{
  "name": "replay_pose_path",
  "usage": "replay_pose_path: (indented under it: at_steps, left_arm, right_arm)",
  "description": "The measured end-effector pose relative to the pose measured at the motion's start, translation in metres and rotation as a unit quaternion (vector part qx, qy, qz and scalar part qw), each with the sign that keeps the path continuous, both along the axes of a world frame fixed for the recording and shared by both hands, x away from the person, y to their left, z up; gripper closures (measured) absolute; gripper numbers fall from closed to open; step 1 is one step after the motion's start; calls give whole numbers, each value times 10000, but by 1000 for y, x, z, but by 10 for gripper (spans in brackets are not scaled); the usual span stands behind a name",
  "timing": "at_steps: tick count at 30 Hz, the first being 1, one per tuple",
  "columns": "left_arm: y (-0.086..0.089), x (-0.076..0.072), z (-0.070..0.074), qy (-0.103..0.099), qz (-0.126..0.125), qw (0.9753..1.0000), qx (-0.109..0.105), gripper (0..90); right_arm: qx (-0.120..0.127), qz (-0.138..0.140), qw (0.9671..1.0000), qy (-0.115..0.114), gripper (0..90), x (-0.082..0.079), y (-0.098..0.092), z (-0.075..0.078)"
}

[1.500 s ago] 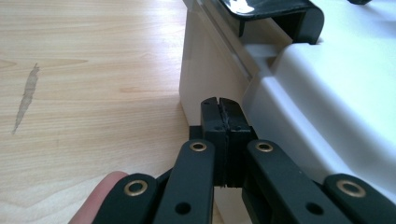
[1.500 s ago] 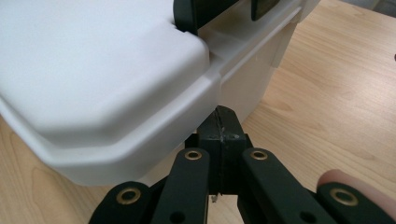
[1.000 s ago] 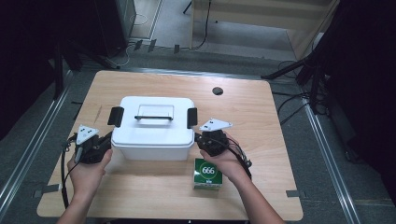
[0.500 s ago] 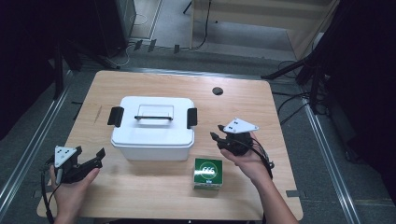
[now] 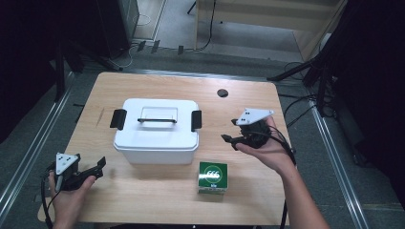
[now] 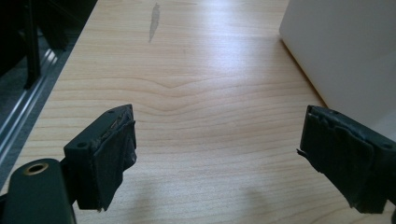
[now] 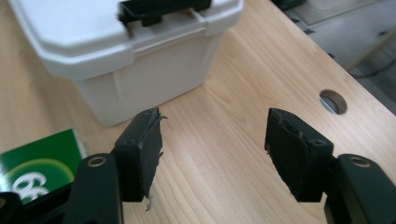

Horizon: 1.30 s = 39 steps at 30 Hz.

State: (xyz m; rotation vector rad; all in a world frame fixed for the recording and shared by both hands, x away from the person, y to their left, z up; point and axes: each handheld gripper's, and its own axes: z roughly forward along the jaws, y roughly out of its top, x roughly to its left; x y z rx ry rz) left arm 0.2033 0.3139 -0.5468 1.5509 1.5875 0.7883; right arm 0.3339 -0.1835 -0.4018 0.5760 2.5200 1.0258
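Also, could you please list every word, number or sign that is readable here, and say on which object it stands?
"666": white digits in the round emblem on top of the green box.
Small print under that emblem: too small to read.
White lidded container: no text visible.
Both grippers, left and right: no text visible.
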Motion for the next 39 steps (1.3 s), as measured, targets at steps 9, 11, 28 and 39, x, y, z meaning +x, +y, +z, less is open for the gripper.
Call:
replay_pose_path:
  at_steps: [9, 11, 28, 39]
  left_arm:
    - [0, 1, -2, 48, 204, 9998, 12, 110]
    - [-3, 1, -2, 44, 157, 9998, 89, 110]
    - [-14, -3, -5, -57, 137, 9986, 498, 74]
    - [-13, -1, -5, 55, -19, 9989, 465, 75]
  right_arm:
    - [-1056, 1125, 9880, 115, 427, 19, 20, 33]
    - [-1258, 1228, 9844, 110, 448, 21, 27, 39]
    - [-1537, 2093, 9653, 274, 573, 24, 97, 69]
    - [-1791, 2234, 9574, 376, 583, 26, 137, 67]
